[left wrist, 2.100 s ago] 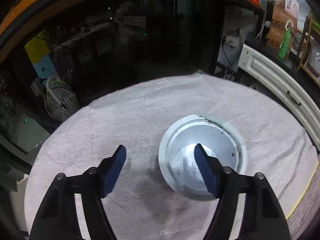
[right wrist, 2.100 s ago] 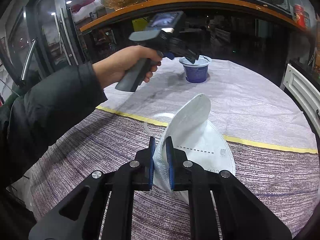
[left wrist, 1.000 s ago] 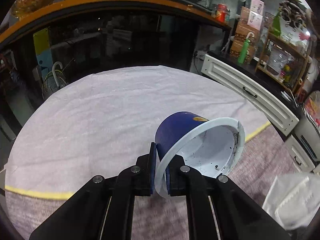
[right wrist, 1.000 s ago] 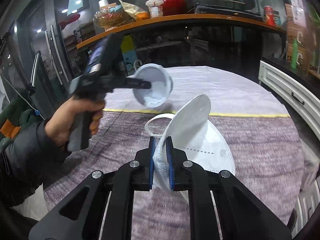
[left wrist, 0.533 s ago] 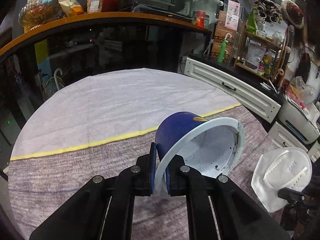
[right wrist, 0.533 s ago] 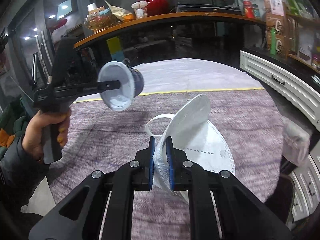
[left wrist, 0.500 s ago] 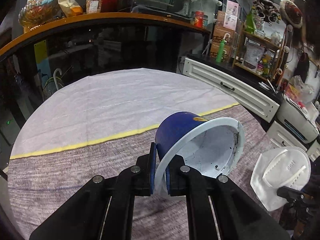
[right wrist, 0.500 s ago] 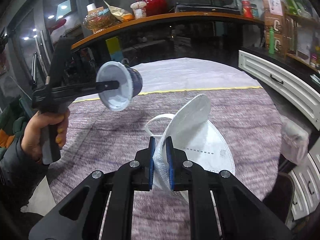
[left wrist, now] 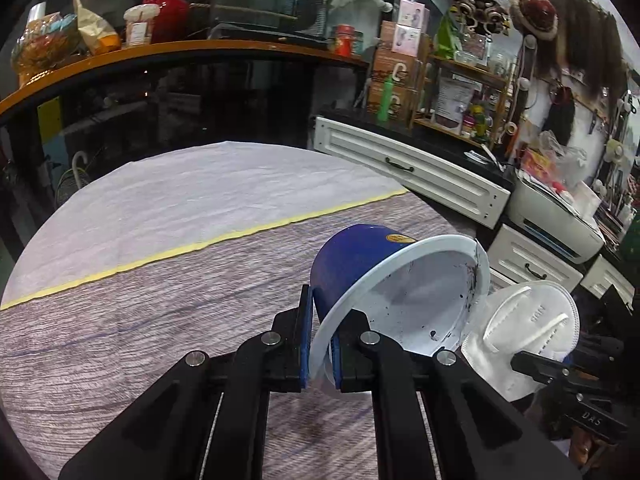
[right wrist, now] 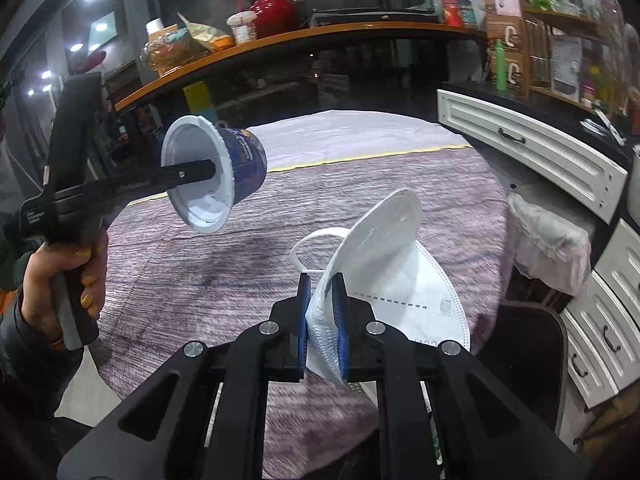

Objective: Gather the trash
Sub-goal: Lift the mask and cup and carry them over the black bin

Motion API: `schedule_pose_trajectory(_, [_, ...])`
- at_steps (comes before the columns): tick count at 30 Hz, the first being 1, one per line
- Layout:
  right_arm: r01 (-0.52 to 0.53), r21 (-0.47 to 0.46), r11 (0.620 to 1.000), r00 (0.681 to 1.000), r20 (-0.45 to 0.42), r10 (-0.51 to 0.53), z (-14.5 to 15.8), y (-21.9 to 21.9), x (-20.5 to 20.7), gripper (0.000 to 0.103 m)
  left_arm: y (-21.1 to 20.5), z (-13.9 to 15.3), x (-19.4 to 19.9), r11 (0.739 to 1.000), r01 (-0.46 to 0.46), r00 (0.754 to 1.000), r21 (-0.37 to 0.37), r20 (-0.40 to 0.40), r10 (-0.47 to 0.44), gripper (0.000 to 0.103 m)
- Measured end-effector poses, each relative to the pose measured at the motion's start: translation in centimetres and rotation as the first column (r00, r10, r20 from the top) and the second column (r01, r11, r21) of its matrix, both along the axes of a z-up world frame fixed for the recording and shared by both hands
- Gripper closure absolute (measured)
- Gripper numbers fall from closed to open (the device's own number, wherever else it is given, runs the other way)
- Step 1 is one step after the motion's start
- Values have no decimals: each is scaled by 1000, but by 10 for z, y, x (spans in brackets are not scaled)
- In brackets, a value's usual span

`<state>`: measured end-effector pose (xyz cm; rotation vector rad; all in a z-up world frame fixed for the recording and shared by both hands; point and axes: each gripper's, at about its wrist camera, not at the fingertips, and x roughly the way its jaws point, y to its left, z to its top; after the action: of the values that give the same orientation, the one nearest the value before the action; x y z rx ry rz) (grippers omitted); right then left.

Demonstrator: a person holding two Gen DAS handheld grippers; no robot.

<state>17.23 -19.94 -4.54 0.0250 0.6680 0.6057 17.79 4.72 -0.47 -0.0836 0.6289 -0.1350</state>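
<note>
Your right gripper point(right wrist: 320, 316) pinched the white mask point(right wrist: 384, 276), and your left gripper point(left wrist: 320, 340) pinched the blue cup point(left wrist: 384, 280). The lined bin point(right wrist: 548, 240) (at the right edge of the right wrist view) sat nearer your right hand.

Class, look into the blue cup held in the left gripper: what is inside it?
The blue cup shows a white inner wall with dark specks and a dark smear near the rim, and no other contents. The left gripper covers its lowest part.
</note>
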Motion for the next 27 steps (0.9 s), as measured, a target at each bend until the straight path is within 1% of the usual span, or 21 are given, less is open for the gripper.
schedule_pose_trajectory(8, [74, 2, 997, 997, -11, -74, -7, -34, -9, 91, -33, -4, -8, 998, 65, 998, -14, 1, -65, 94])
schedule_pose_trajectory(14, [164, -6, 986, 986, -24, -164, -15, -70, -12, 91, -63, -4, -14, 991, 133, 991, -21, 6, -133, 94])
schedule_pose_trajectory(21, [282, -21, 959, 957, -68, -283, -37, -116, -4, 91, -112, -9, -17, 970, 244, 970, -4, 0, -244, 94])
schedule_pose_trajectory(27, [353, -35, 935, 920, -167, -354, -75, -147, 13, 91, -148, -15, -17, 946, 323, 946, 23, -6, -323, 94])
